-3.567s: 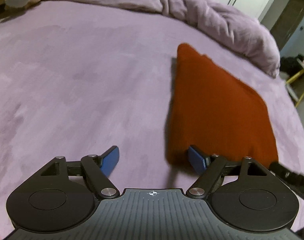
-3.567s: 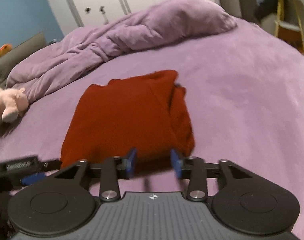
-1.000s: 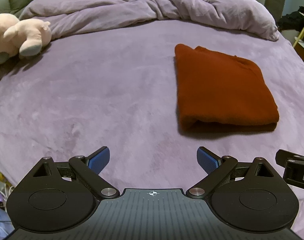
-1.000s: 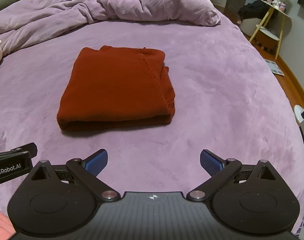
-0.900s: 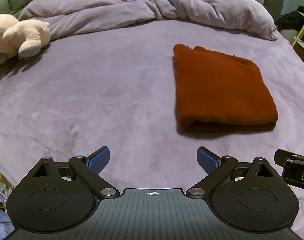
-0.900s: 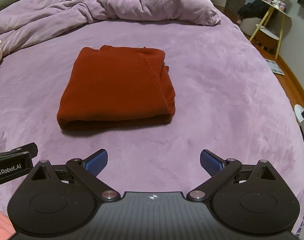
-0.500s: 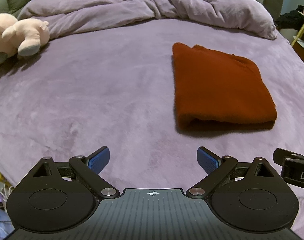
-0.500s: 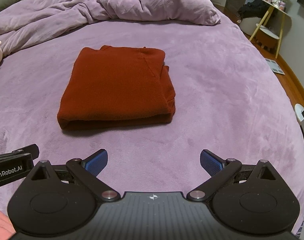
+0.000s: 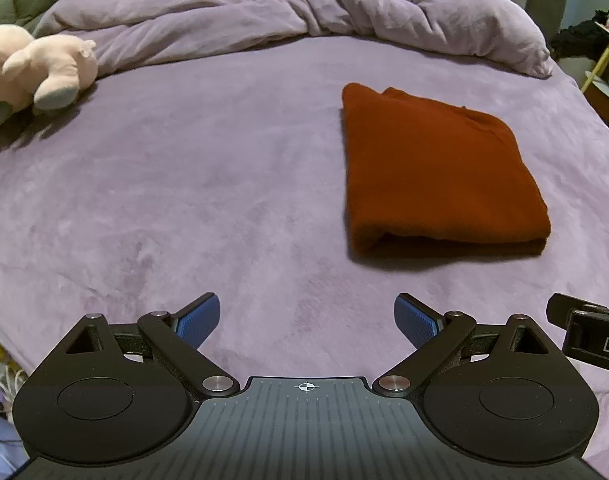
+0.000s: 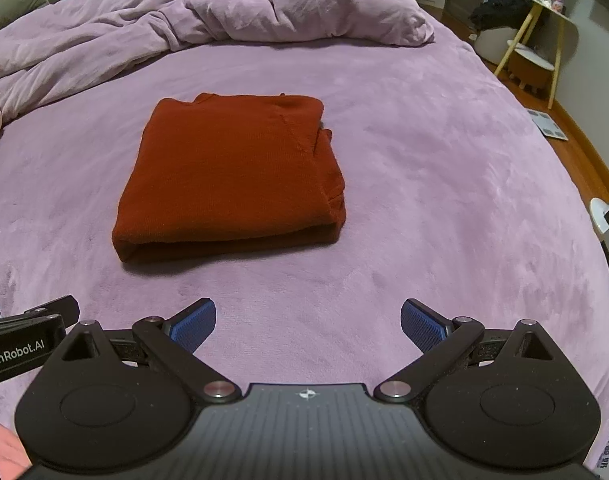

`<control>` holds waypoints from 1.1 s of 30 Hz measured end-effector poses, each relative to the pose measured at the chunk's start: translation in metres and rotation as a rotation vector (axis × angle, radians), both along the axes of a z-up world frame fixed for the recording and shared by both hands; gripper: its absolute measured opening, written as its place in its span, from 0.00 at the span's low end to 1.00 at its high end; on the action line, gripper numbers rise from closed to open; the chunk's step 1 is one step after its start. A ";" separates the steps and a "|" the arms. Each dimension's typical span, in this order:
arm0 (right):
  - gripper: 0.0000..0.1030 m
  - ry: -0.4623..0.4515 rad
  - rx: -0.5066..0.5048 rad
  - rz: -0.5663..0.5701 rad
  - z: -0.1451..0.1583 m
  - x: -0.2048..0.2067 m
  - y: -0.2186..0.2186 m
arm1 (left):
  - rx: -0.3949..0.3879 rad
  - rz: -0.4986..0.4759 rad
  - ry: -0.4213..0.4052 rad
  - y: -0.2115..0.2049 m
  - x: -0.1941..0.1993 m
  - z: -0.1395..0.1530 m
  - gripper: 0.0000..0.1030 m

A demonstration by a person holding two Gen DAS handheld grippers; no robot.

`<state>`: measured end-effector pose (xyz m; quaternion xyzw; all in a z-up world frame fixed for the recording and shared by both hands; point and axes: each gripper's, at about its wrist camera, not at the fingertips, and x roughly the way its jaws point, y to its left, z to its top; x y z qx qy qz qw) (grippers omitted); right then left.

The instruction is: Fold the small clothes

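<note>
A rust-red garment [image 9: 436, 172] lies folded into a neat rectangle on the purple bed; it also shows in the right wrist view [image 10: 232, 176]. My left gripper [image 9: 306, 320] is open and empty, held back from the garment's near left edge. My right gripper [image 10: 308, 324] is open and empty, held back from the garment's near fold. Neither gripper touches the cloth.
A rumpled purple duvet [image 9: 288, 20] lies along the far side of the bed. A pink plush toy [image 9: 32, 68] sits at the far left. A yellow-legged side table [image 10: 540, 40] and wooden floor lie past the bed's right edge.
Since 3.6 s ago both grippers have let go of the garment's near edge, opened wide and drawn back. Over the last second almost nothing has moved.
</note>
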<state>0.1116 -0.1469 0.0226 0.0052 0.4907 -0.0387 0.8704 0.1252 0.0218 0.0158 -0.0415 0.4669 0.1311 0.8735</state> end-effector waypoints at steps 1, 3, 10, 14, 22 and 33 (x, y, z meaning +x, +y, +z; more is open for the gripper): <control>0.96 -0.001 -0.001 0.002 0.000 0.000 0.000 | -0.002 0.001 0.000 0.000 0.000 0.000 0.95; 0.96 -0.002 -0.005 0.004 0.000 -0.001 0.000 | -0.002 0.001 0.001 0.000 0.000 0.000 0.95; 0.96 -0.011 -0.013 0.006 0.001 -0.002 0.003 | -0.010 0.008 0.007 0.003 -0.001 0.000 0.95; 0.96 -0.012 -0.013 0.007 0.001 -0.002 0.003 | -0.006 0.010 0.006 0.002 -0.001 0.000 0.95; 0.96 -0.012 -0.008 0.004 0.002 -0.003 0.002 | -0.004 0.011 0.015 0.001 -0.001 0.000 0.95; 0.96 -0.015 -0.003 -0.005 0.002 -0.004 0.001 | -0.004 0.007 0.015 -0.001 -0.002 0.000 0.95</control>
